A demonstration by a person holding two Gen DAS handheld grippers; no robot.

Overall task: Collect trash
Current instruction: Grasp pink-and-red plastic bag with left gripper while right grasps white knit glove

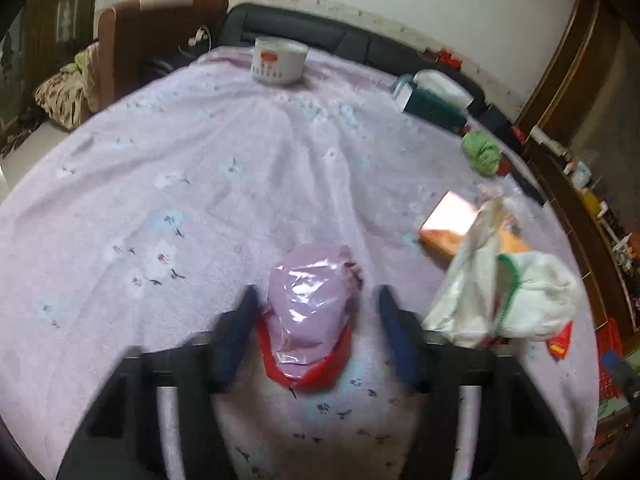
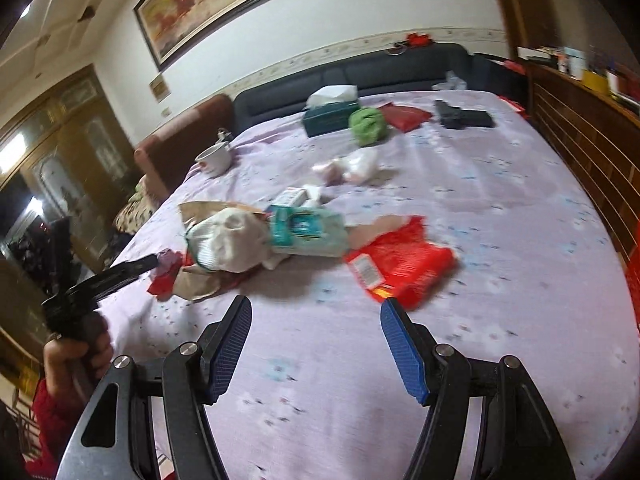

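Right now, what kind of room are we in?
Most likely a home bedroom. The litter lies on a bed with a lilac floral sheet, backed by a dark padded headboard. A framed painting hangs on the wall above, and a wooden wardrobe stands to the side.

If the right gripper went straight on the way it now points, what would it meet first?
Probably the bedsheet first, since the open right gripper points down at a bare patch. Just beyond, the red packet lies nearest its right finger; the depth between them is hard to judge.
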